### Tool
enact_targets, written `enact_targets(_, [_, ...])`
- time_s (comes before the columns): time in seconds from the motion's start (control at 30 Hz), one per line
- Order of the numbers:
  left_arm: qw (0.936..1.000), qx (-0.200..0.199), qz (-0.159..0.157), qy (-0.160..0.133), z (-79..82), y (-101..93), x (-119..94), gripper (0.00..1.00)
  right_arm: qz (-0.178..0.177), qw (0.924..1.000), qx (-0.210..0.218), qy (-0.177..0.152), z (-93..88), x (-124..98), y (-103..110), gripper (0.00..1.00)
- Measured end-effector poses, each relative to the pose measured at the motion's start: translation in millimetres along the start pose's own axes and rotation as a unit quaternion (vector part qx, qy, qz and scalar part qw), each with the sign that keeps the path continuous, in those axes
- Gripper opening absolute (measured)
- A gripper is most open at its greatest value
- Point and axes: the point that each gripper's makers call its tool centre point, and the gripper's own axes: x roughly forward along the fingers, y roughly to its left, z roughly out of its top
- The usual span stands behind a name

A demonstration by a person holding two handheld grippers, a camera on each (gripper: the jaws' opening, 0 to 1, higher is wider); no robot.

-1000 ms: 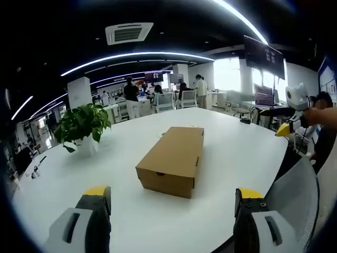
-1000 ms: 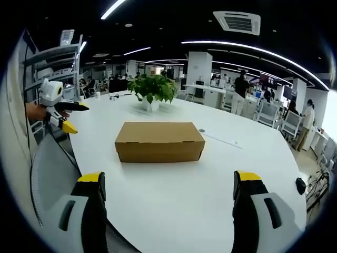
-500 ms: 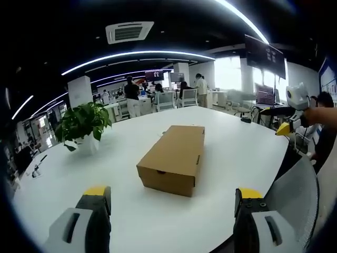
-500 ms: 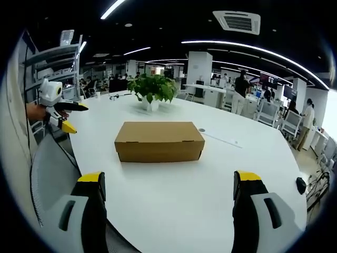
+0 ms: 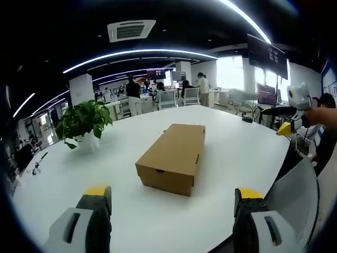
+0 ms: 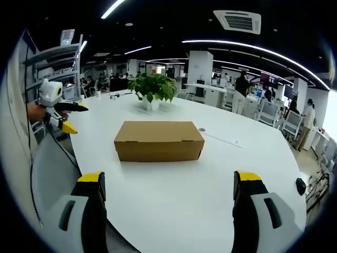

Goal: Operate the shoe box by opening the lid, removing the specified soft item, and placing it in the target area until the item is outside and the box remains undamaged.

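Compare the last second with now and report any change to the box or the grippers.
Nothing visibly changed. The shoe box lies shut on the white table as before, the plant behind it. Both grippers, left and right, stay open, empty and well short of the box. The left gripper view shifted very slightly; that is camera motion only.

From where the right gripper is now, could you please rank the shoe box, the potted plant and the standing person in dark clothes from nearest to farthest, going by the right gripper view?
1. Shoe box: closed, centre of the white table, straight ahead of the right gripper.
2. Potted plant: behind the box, near the table's far edge.
3. Standing person: beyond the table, to the right.
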Motion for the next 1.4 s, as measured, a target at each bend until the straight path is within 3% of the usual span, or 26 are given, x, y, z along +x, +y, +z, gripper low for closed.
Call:
enact_targets(0.5, [0.9998, -0.009, -0.004, 0.015, -7.2, -12.2, 9.2, 0.95, 0.024, 0.9996, -0.008, 0.009, -1.6, 11.9, -3.5, 0.96])
enact_targets(0.87, [0.9994, -0.021, 0.015, 0.021, -10.3, -17.3, 20.2, 0.89, 0.040, 0.9990, -0.015, 0.012, -0.3, 25.4, -12.8, 0.96])
enact_targets(1.07, [0.9990, -0.017, 0.016, 0.038, -15.6, -21.3, 30.8, 0.89, 0.051, 0.9984, -0.022, 0.012, 1.2, 34.6, -21.0, 0.96])
enact_targets(1.4, [0.9989, -0.011, 0.018, 0.041, -10.6, -27.5, 51.2, 0.86, 0.069, 0.9969, -0.034, 0.019, -1.9, 52.7, -35.5, 0.96])
